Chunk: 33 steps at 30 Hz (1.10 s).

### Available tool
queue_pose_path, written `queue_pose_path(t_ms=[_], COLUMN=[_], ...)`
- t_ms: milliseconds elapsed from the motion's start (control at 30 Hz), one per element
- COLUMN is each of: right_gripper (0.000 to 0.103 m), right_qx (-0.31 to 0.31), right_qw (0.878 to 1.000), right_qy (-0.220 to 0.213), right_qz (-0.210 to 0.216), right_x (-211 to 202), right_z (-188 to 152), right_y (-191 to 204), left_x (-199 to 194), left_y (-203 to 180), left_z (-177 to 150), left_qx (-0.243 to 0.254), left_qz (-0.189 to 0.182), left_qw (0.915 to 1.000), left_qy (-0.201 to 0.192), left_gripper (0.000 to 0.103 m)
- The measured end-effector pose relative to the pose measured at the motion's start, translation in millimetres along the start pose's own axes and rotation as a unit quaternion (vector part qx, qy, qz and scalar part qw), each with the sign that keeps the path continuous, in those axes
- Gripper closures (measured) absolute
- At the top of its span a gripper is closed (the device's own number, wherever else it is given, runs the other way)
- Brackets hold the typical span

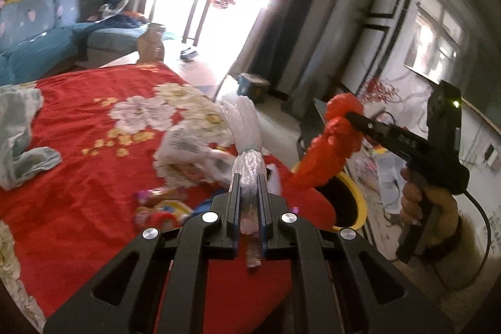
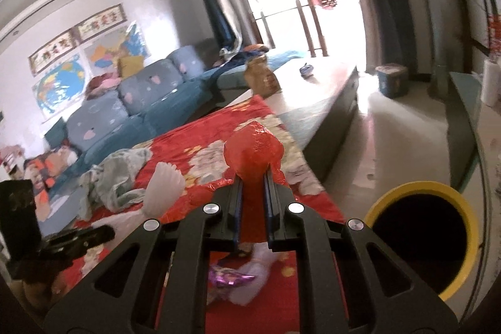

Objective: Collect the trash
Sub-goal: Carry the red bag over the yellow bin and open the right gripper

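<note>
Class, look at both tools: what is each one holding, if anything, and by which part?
The left tool pinches a white plastic bag by its bunched neck; the right tool pinches a red plastic bag at its gathered lower part.

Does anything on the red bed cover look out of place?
Yes. Loose wrappers lie near the edge of the red bed cover, and a crumpled pale green cloth is bunched on it. They look like litter, not bedding.
</note>
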State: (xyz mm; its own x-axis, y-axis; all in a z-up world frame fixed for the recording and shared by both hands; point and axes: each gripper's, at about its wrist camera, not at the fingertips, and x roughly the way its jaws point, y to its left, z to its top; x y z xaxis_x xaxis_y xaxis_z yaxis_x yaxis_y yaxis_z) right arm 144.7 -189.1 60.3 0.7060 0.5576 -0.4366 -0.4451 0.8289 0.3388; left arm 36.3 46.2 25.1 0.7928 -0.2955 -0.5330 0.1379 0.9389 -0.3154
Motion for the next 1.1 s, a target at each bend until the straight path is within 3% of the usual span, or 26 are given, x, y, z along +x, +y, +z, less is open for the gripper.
queue_pose_path(t_ms=[600,1100], right_gripper=[0.096,0.096], right_qx=[0.052,0.073], right_qw=[0.994,0.978], right_qy=[-0.036,-0.041], right_qz=[-0.089,-0.193], right_x=[-31.3,-34.8], right_z=[2.6,-7.7], right_y=[-67.8,-128.0], left_x=[49.4,91.9], left_y=[-66.4,-98.4], left_z=[-10.6,-19.2], left_qx=[0.057,0.078], left_qz=[-0.048,-0.067], left_qw=[0.9969,0.9936], left_qy=[0.023,0.047], left_gripper=[0.094,0.094])
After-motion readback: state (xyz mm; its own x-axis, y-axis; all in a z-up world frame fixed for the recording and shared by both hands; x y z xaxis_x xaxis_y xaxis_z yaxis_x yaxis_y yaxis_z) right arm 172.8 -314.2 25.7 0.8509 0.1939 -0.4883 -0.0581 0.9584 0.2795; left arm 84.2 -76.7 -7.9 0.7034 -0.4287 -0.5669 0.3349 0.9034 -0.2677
